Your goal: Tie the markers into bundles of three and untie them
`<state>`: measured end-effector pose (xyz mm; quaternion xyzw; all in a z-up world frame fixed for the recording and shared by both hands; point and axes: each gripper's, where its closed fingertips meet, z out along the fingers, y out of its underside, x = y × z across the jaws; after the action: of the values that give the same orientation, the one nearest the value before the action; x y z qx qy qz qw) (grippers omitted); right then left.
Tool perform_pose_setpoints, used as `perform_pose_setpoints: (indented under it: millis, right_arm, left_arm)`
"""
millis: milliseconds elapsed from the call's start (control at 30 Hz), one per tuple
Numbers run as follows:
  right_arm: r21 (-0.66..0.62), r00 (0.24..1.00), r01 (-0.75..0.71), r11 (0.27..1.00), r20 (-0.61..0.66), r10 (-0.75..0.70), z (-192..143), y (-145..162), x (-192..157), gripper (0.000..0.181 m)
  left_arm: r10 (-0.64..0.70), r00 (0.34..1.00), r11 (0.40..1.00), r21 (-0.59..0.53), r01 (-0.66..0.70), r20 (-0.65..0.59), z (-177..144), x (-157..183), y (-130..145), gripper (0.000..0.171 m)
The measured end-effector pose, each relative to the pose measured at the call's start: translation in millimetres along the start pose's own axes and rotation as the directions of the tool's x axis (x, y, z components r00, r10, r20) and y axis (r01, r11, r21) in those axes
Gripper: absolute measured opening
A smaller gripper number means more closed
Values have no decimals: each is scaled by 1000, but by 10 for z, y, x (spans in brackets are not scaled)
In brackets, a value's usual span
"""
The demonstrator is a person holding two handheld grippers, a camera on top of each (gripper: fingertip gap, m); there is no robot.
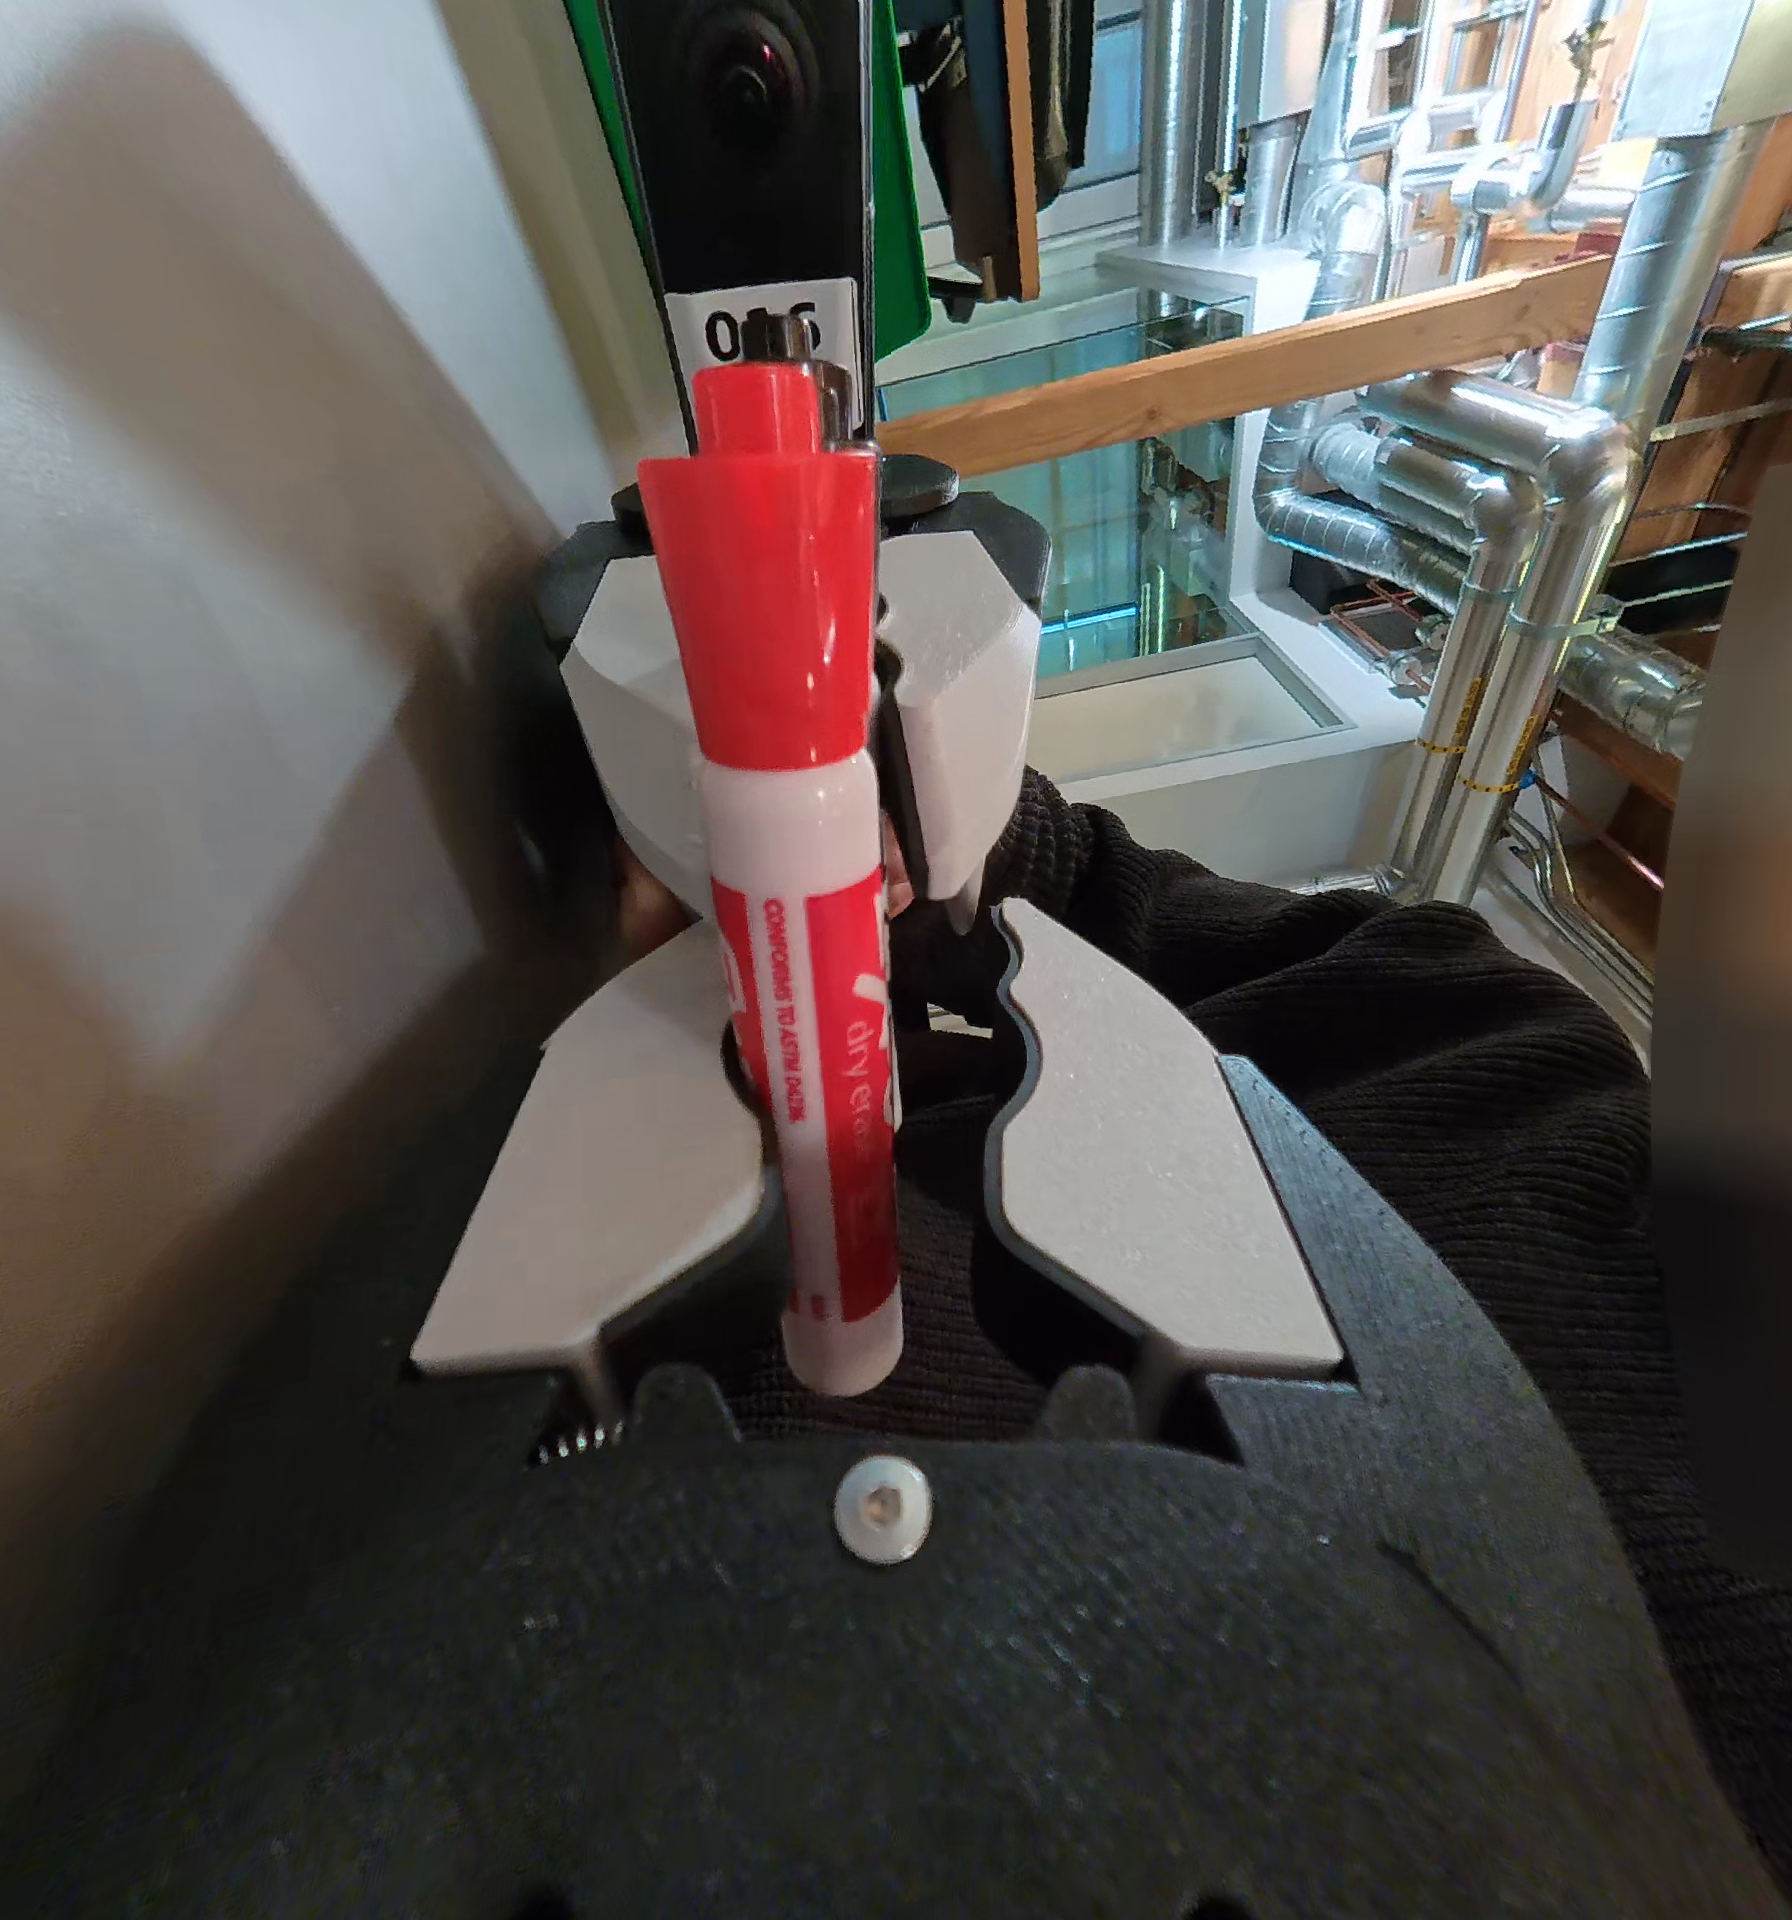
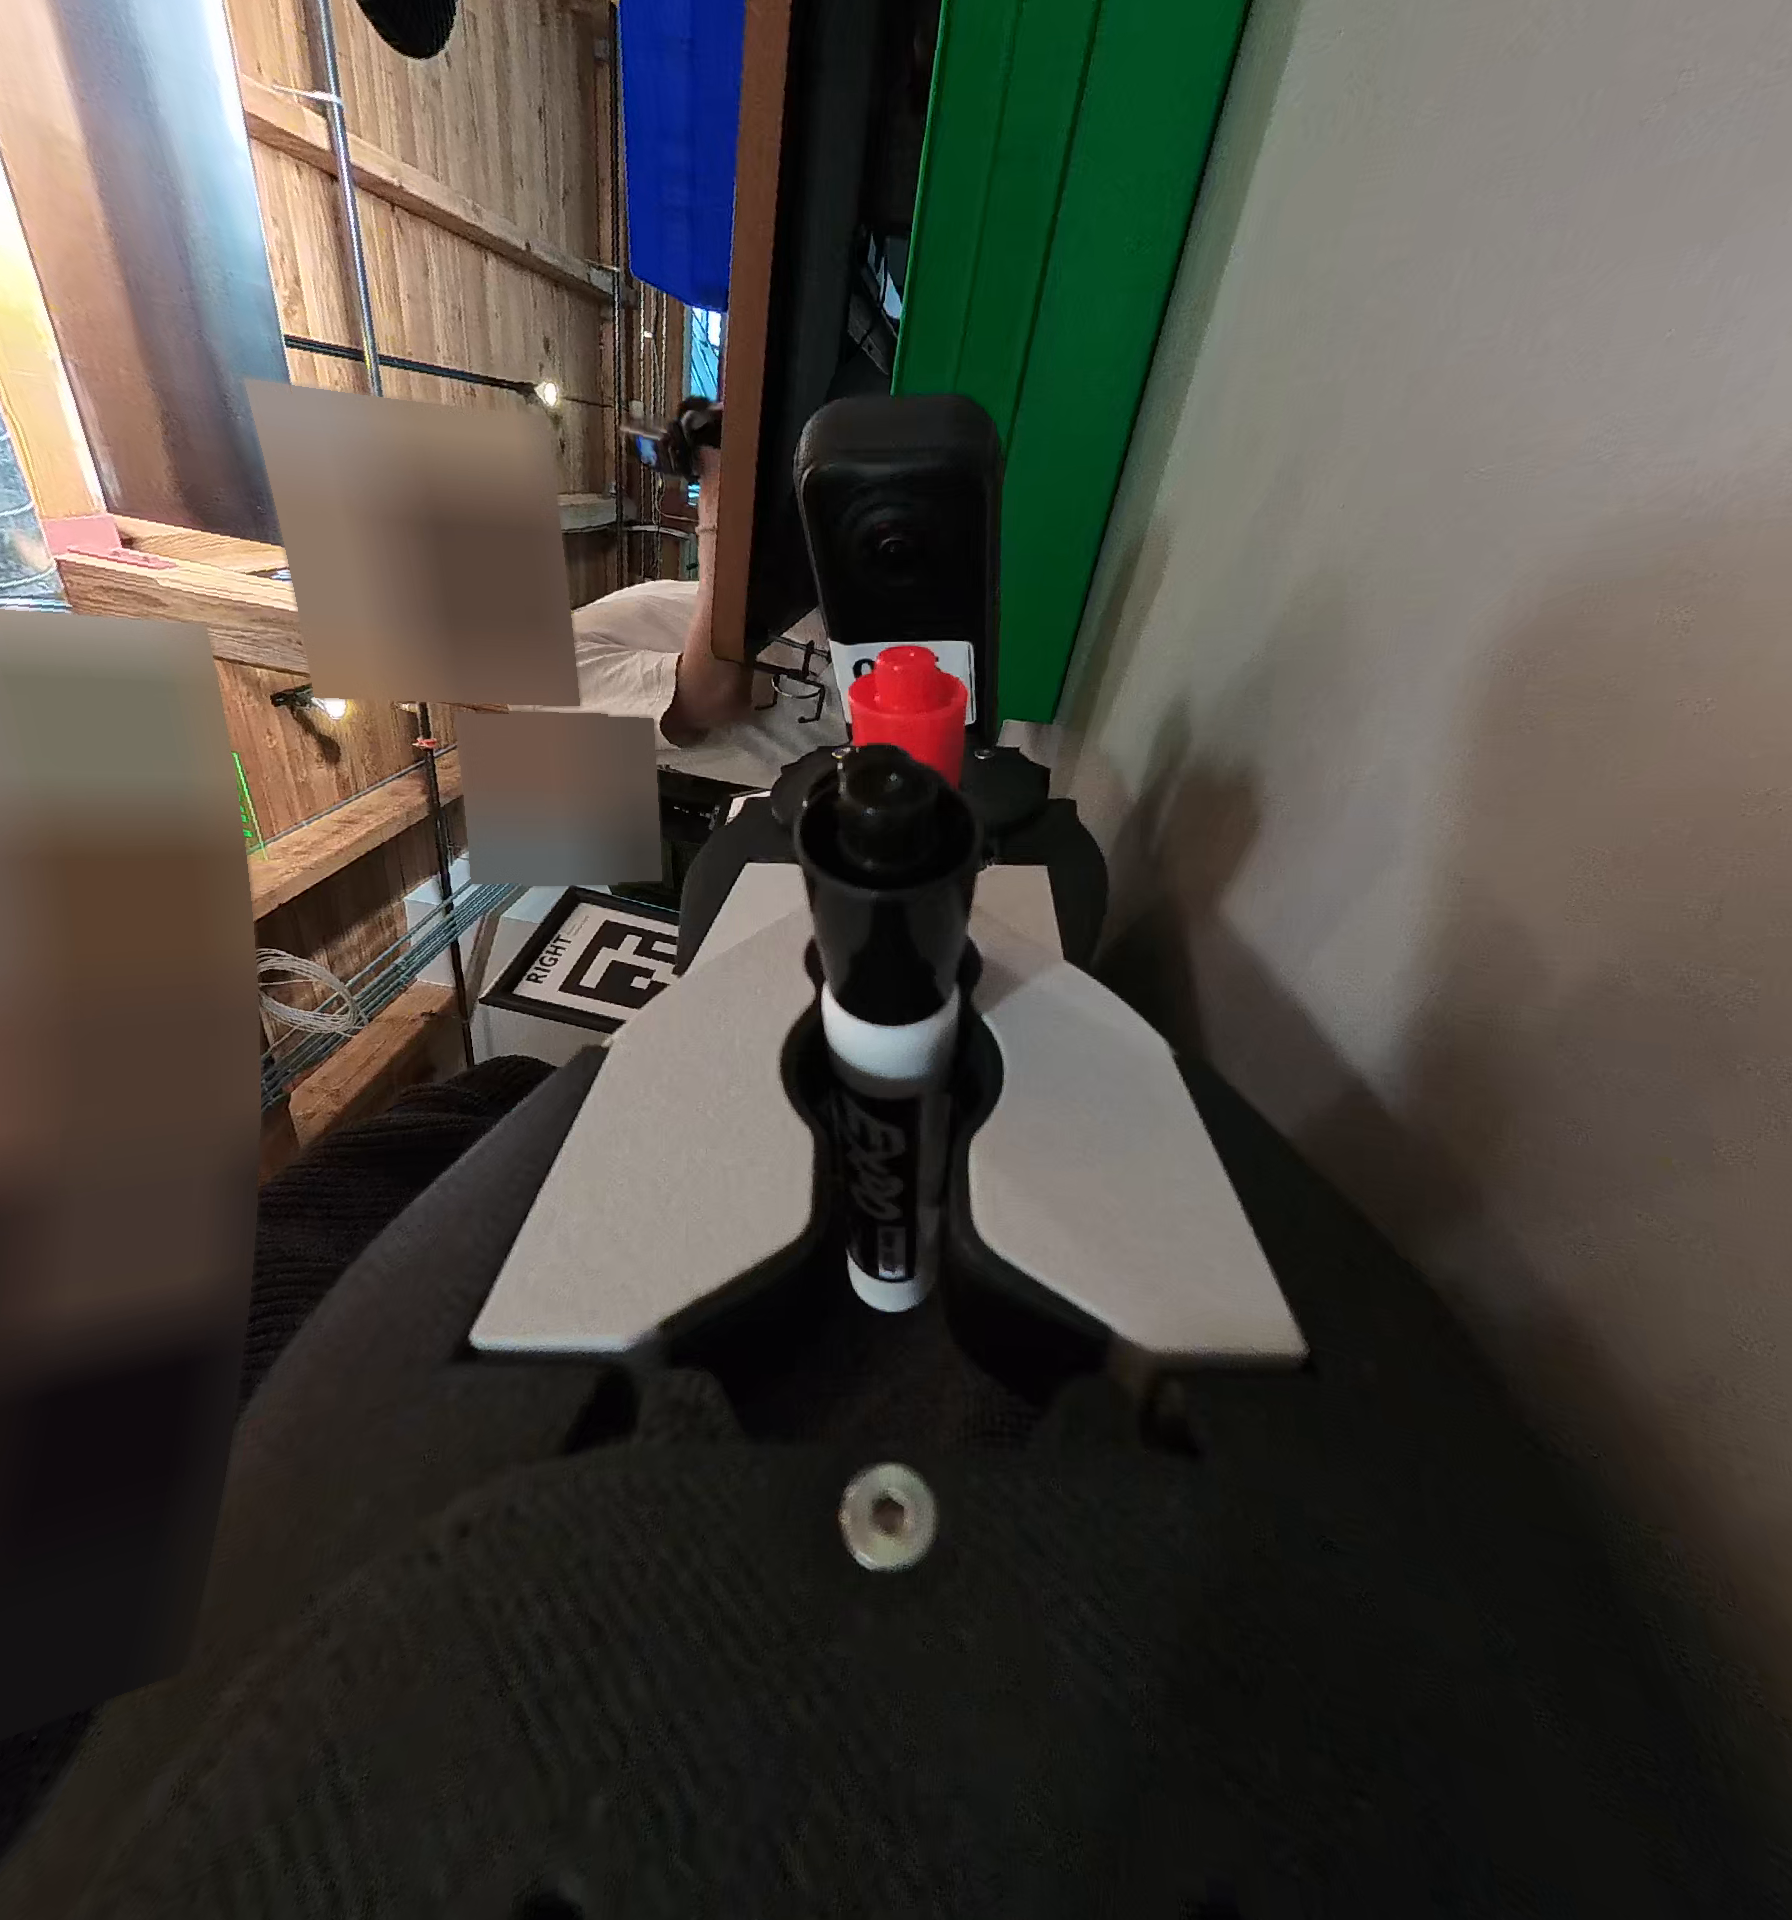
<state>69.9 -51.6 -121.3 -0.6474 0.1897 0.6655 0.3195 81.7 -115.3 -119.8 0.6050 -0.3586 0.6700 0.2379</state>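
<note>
A red-capped white marker stands lengthwise between my left gripper's fingers. It rests in the left finger's notch, with a gap to the right finger, so the jaws stand open. A black marker's cap shows just behind it. My right gripper faces me and closes on the markers near the caps. In the right wrist view my right gripper is shut on the black marker, held in the finger notches. The red marker's cap and the left gripper show just beyond it.
A pale wall lies close on the left, and shows on the right in the right wrist view. A dark knit sleeve lies under the grippers. A green panel, a wooden railing and metal pipes are behind. The grippers' ends are close to 5 centimeters from one another.
</note>
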Motion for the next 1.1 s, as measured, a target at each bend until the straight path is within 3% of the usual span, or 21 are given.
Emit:
perform_pose_setpoints:
  millis: [833,1100]
  right_arm:
    - [-2,994,-75,997,79,75,20,10,-70,20]
    - [-17,992,-75,997,96,76,30,26,-104,20]
  left_arm:
    - [-6,999,1000,-18,5,-44,4,67,30,31]
    - [-5,1000,1000,-28,4,-30,11,49,48,21]
